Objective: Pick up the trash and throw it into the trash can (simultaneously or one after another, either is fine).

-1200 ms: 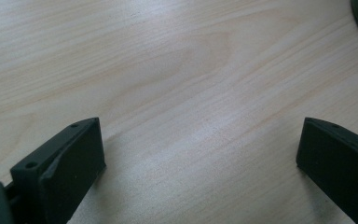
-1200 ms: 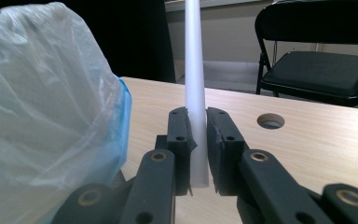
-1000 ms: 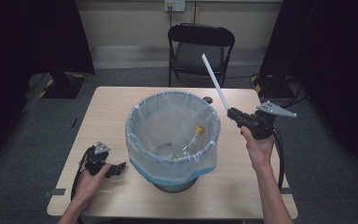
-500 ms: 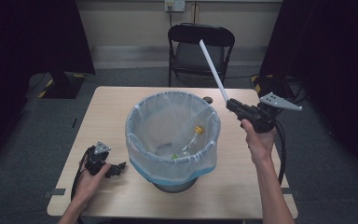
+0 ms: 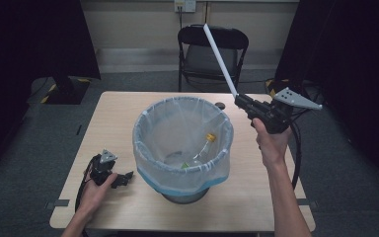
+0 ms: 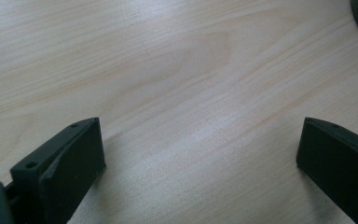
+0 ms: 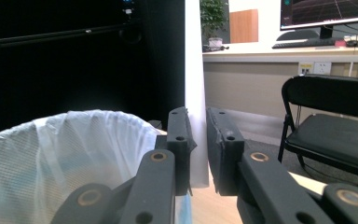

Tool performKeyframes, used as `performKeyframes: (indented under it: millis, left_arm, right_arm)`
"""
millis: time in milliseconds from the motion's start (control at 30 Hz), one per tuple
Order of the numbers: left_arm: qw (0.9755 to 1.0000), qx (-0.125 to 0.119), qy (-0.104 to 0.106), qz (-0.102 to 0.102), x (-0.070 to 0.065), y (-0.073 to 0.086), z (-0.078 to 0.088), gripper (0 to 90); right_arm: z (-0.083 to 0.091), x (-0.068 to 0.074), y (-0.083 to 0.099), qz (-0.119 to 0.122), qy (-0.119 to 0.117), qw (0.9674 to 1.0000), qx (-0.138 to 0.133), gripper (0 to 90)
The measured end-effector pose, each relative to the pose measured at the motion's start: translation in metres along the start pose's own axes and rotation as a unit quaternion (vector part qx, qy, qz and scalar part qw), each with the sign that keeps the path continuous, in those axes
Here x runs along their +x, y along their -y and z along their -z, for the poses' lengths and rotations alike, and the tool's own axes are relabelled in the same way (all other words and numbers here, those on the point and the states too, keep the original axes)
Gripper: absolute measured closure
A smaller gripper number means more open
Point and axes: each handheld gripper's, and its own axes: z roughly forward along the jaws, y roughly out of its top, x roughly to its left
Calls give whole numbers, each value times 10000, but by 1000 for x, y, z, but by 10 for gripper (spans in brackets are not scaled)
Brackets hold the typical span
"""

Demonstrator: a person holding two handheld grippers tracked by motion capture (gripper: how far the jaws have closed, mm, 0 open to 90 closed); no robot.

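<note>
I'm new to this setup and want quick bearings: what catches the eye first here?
A bin lined with a translucent bag stands mid-table, a small yellow-capped bottle lying inside it. The right gripper, raised beside the bin's right rim, clamps a long white stick that slants up toward the black folding chair. The left gripper rests open on the wooden table.

Table (image 6: 177, 79): pale wood grain, smooth, matt. Bin liner (image 5: 177, 123): thin translucent plastic film, crinkled, faint sheen. White tube (image 7: 195, 70): smooth, matt, plastic-looking. Fingers (image 6: 72, 158): black moulded plastic, matt. Chair (image 7: 335, 140): black, seat padded, slight sheen.
</note>
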Motion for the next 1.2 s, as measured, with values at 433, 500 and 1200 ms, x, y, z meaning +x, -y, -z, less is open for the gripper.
performKeyframes:
  millis: [433, 500, 1200]
  left_arm:
    - [10000, 1, 0, -2, 0, 0, 0, 3]
    - [10000, 1, 0, -2, 0, 0, 0, 3]
    - [10000, -1, -3, 1, 0, 0, 0, 3]
  right_arm:
    - [0, 24, -8, 171, -270, 9994, -108, 805]
    - [0, 28, -10, 140, -405, 9990, -115, 804]
    - [-4, 53, -5, 87, -1233, 9923, 56, 804]
